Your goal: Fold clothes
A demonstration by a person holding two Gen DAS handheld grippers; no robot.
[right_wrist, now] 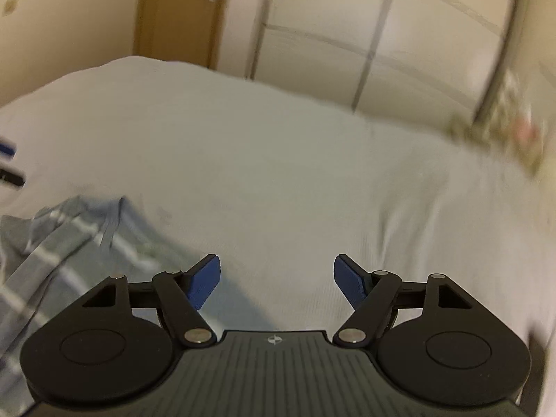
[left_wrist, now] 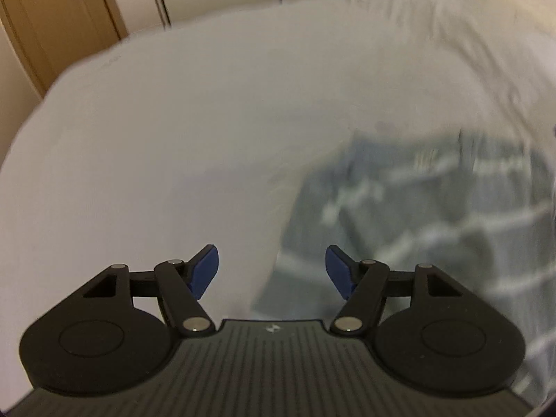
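A grey garment with thin white stripes [left_wrist: 417, 215] lies crumpled on the white bed sheet [left_wrist: 180, 139], at the right of the left wrist view and blurred. My left gripper [left_wrist: 271, 271] is open and empty, held above the sheet just left of the garment's edge. In the right wrist view the same garment [right_wrist: 66, 239] lies at the lower left. My right gripper [right_wrist: 277, 281] is open and empty, over bare sheet [right_wrist: 295, 173] to the right of the garment. The tip of the other gripper [right_wrist: 8, 163] shows at the left edge.
A wooden door [right_wrist: 177, 14] and pale wardrobe panels [right_wrist: 382, 27] stand behind the bed. A blurred patterned object [right_wrist: 500, 132] lies at the bed's far right edge. The bed's far edge [left_wrist: 104, 55] curves along the wall.
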